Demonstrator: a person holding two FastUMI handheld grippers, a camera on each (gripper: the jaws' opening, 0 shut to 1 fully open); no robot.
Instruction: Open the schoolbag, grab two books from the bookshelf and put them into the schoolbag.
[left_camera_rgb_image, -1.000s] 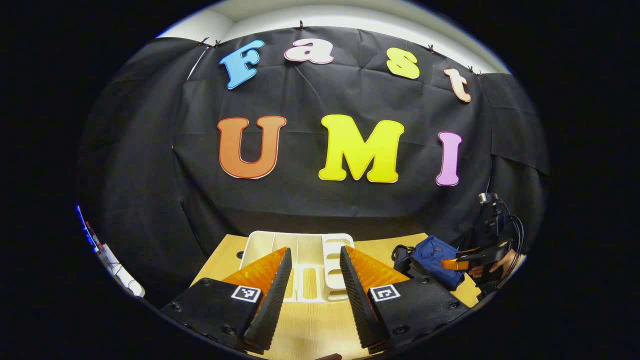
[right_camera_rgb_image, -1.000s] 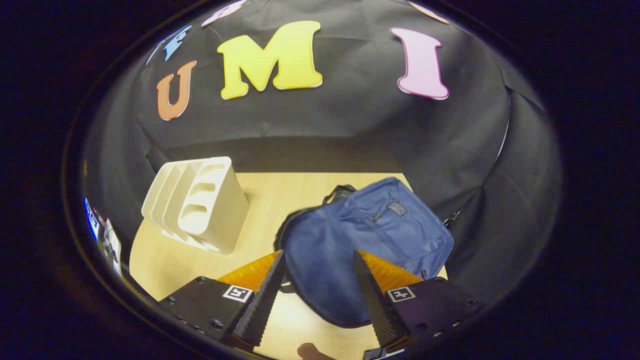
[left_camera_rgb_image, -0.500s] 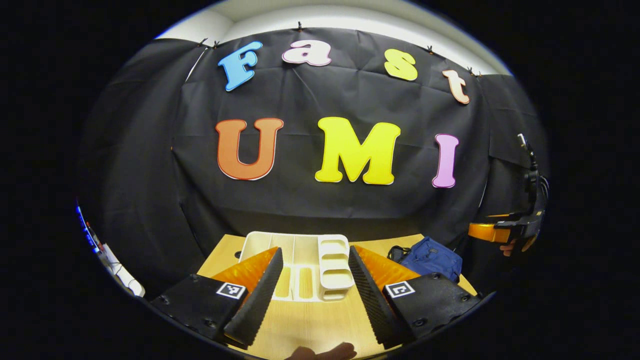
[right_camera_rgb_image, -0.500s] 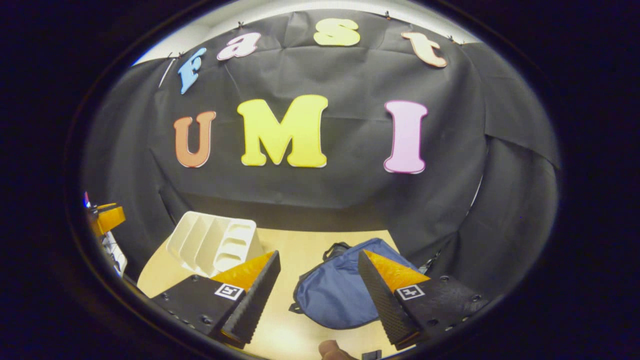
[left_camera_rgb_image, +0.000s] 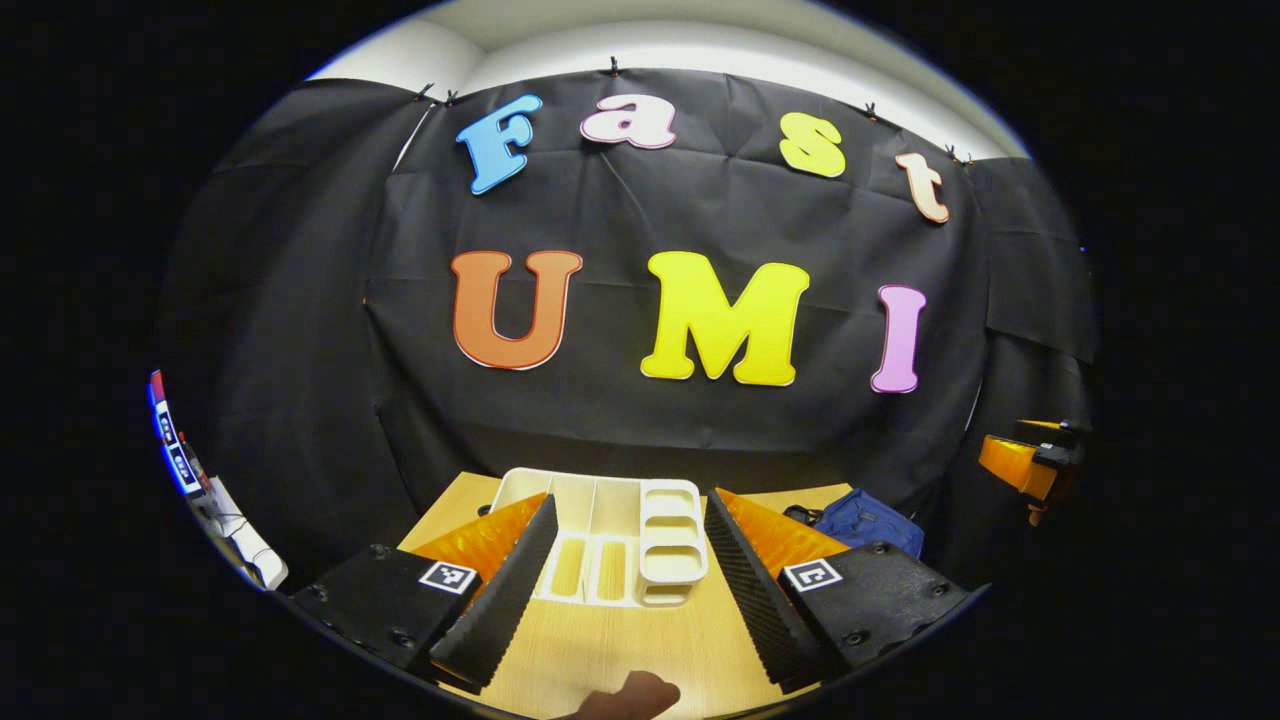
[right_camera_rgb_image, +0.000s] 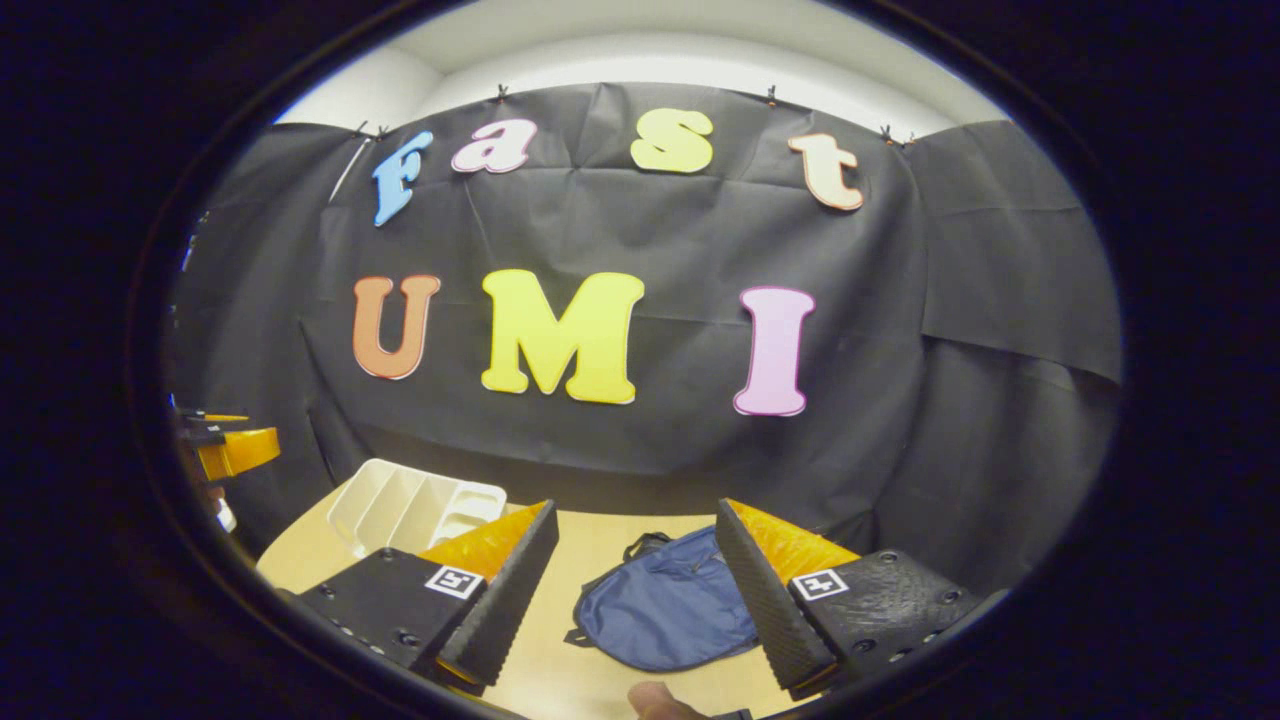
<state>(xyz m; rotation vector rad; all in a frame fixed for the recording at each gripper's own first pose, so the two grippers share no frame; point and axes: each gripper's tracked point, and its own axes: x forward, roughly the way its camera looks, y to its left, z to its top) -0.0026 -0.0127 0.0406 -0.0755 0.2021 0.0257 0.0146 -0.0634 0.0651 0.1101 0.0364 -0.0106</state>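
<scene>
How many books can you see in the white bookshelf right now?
0. The white bookshelf stands on the table with its visible slots empty; the blue schoolbag lies beside it, and whatever is inside it is hidden.

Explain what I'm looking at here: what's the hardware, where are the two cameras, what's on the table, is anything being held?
No robot arm here: a person holds a two-finger gripper in each hand. Each round picture comes from a fisheye camera riding on one gripper, looking forward along its fingers.

In the left gripper view, the left gripper points at a white bookshelf rack on a wooden table. In the right gripper view, the right gripper points at a blue schoolbag lying on the same table, right of the rack.

Both sets of jaws stand open and hold nothing. I see no books in the rack's slots.
</scene>
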